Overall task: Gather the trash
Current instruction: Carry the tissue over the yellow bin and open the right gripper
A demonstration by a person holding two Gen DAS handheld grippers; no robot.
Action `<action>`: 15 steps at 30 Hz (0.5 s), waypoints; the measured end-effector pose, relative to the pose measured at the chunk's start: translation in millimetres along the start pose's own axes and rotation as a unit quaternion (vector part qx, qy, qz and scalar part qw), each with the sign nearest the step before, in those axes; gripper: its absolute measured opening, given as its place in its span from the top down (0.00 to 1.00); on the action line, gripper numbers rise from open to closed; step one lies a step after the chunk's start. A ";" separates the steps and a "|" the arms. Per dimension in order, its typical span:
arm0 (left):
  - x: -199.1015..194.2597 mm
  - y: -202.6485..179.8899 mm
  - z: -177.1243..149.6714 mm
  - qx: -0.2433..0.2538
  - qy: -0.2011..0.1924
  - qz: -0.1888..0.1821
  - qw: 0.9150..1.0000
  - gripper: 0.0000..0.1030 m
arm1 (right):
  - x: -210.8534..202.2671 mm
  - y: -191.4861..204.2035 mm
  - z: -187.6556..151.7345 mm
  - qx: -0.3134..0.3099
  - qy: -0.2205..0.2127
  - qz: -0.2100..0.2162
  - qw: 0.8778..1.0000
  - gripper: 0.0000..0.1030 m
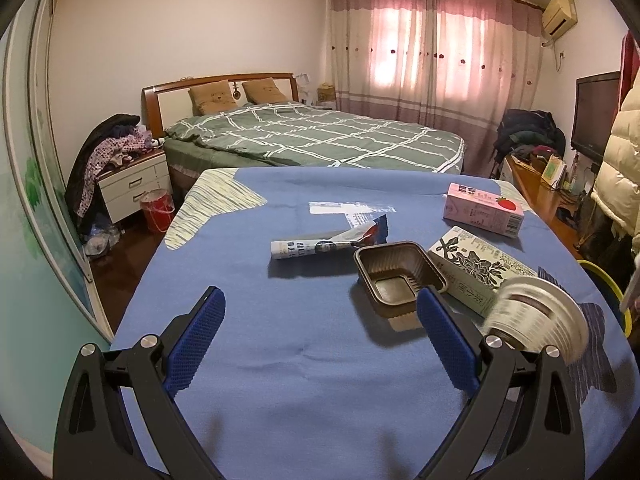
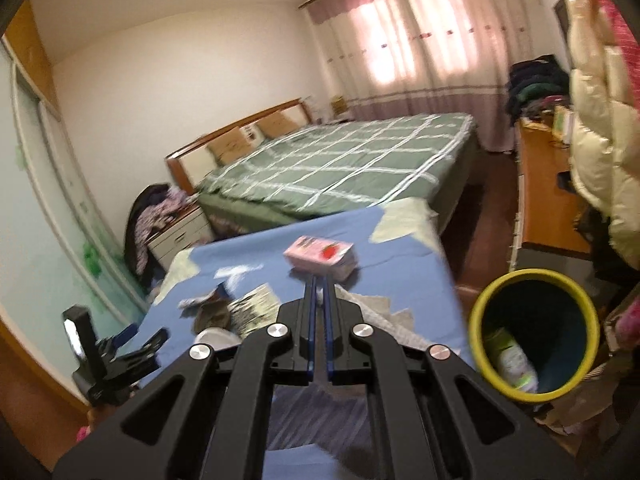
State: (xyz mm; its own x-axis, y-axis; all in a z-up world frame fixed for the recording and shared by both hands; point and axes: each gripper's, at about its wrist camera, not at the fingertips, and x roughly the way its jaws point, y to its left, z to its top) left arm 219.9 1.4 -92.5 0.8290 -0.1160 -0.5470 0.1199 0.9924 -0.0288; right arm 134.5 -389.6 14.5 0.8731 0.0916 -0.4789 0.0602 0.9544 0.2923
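Under both pairs of fingers lies a table point(image 1: 280, 360) covered in blue cloth, with the trash scattered ahead of them. To the right of the right gripper point(image 2: 319, 280), off the table edge and lower, a yellow-rimmed bin point(image 2: 475, 322) stands open-mouthed, with a green-and-white container point(image 2: 512, 360) lying inside it. The left gripper point(image 1: 320, 298) hovers low over the cloth with its blue pads spread wide and only bare cloth between them. Ahead of its right finger and a little to the right lies a black-and-white carton point(image 1: 476, 268) on its side; further ahead, well apart from the fingers, a pink carton point(image 1: 482, 210) also lies flat. In the right wrist view the pink carton sits just beyond the right fingertips. A brown tray point(image 1: 400, 276) rests open side up just ahead of the left gripper's right fingertip, touching the black-and-white carton. Ahead of the gap between the left fingers lies a rolled wrapper point(image 1: 320, 244), its far end close to the tray's rim. A white cup point(image 1: 536, 320), blurred and on its side, shows just outside the left gripper's right finger. The right gripper's pads stand almost together, a thin slit between them; a small white bit shows at their tips, too blurred to tell what it is.
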 end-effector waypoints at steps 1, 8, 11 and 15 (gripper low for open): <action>-0.2 0.5 0.1 0.000 0.000 -0.001 1.000 0.08 | -1.5 -7.4 0.9 0.006 -0.004 -0.011 1.000 0.97; -1.6 0.6 -1.1 0.001 0.001 -0.006 1.000 0.08 | -3.3 -70.9 5.8 0.050 -0.023 -0.104 0.993 0.97; -1.7 0.2 -1.2 0.002 0.001 -0.007 1.000 0.08 | 8.4 -104.3 4.7 0.068 -0.015 -0.149 0.986 0.97; -1.4 0.0 -1.1 0.001 0.002 -0.008 1.000 0.08 | 32.8 -141.7 -1.9 0.092 0.009 -0.188 0.978 0.97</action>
State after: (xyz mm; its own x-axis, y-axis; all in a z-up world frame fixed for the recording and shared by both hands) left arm 218.2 1.6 -92.7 0.8252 -0.1313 -0.5494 0.1342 0.9903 -0.0352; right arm 153.7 -521.4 -44.2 0.7638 -0.2497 -0.5952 0.4629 0.8545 0.2356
